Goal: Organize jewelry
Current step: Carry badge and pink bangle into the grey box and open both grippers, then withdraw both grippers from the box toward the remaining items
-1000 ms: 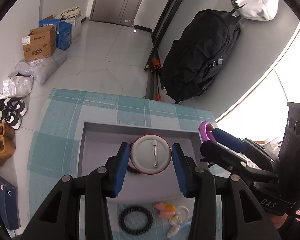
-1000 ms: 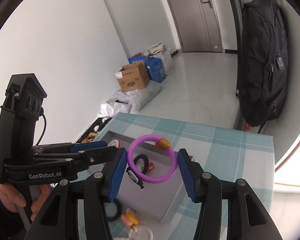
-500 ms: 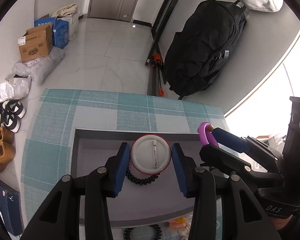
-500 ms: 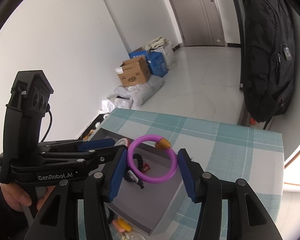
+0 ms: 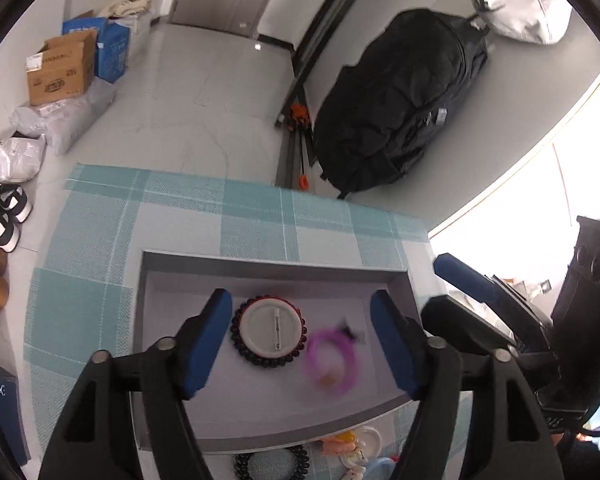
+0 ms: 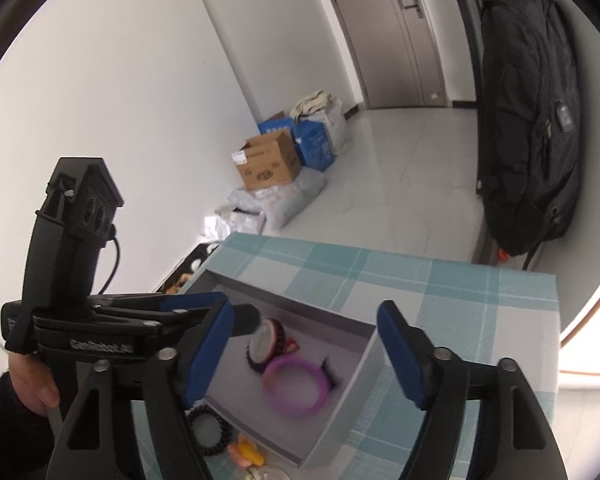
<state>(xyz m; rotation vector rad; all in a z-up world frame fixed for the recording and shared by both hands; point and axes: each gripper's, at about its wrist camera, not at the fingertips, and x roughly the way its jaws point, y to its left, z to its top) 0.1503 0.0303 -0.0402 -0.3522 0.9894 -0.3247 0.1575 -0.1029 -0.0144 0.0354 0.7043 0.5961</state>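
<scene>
A grey open box (image 5: 260, 261) sits on a teal checked cloth. Inside it a white round pin badge (image 5: 271, 327) lies on a dark bead bracelet (image 5: 260, 360). To its right is a purple ring (image 5: 332, 362), blurred as if still moving. My left gripper (image 5: 300, 344) hangs over the box with its jaws opening, and the badge sits below and between them, untouched. In the right wrist view my right gripper (image 6: 304, 356) is also opening above the purple ring (image 6: 296, 386) and the badge (image 6: 262, 346), pressing on nothing.
In front of the box lie a black bead bracelet (image 5: 272, 460) and small pink and yellow trinkets (image 5: 344, 440). A black backpack (image 5: 396, 108) leans on the wall beyond the table. Cardboard boxes (image 5: 58, 68) and shoes (image 5: 4, 216) are on the floor at left.
Both grippers have let go. The badge dropped from the left jaws onto the bead bracelet in the box, and the purple ring fell from the right jaws beside it. Both jaws stand wider.
</scene>
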